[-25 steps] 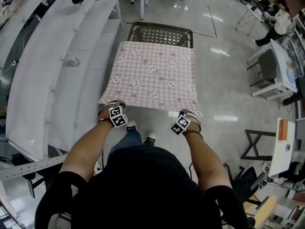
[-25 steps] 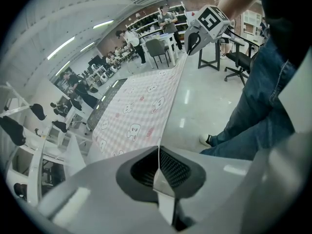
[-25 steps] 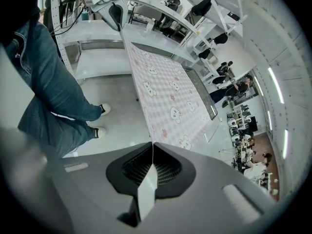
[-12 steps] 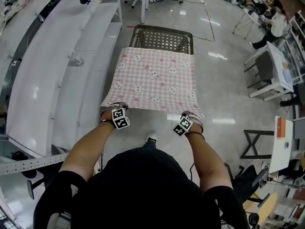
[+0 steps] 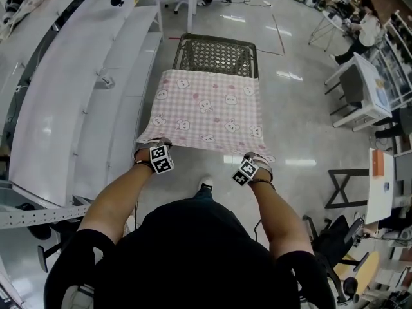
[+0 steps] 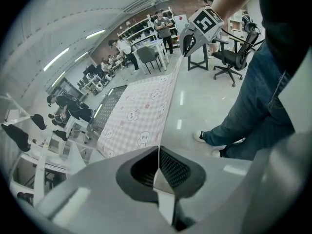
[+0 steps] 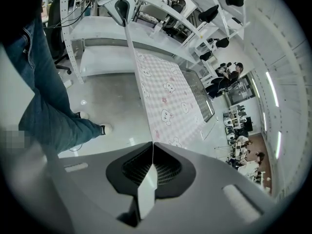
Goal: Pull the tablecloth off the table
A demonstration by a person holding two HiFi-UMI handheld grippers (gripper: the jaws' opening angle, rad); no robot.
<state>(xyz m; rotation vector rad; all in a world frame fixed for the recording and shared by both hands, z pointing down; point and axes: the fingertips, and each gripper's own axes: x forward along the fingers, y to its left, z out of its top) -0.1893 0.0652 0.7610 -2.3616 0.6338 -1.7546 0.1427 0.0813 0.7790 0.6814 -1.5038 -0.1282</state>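
Note:
A pink checked tablecloth (image 5: 207, 111) with bunny prints is stretched out flat over a black mesh table (image 5: 217, 50), whose far part is bare. My left gripper (image 5: 153, 143) is shut on the cloth's near left corner, and my right gripper (image 5: 258, 156) is shut on the near right corner. In the left gripper view the jaws (image 6: 159, 165) pinch the cloth edge, and the tablecloth (image 6: 140, 117) runs taut across to the right gripper (image 6: 191, 37). The right gripper view shows its jaws (image 7: 152, 164) clamped on the tablecloth (image 7: 168, 97), with the left gripper (image 7: 120, 6) at the far end.
Long white shelving (image 5: 64, 95) runs along the left of the table. A white desk (image 5: 368, 85) and a black stand (image 5: 344, 188) are to the right on the shiny floor. People sit at the back right. My foot (image 5: 206, 183) is under the near cloth edge.
The cloth has slid toward me, baring more of the mesh top at the far end. Both grippers keep their hold on the corners.

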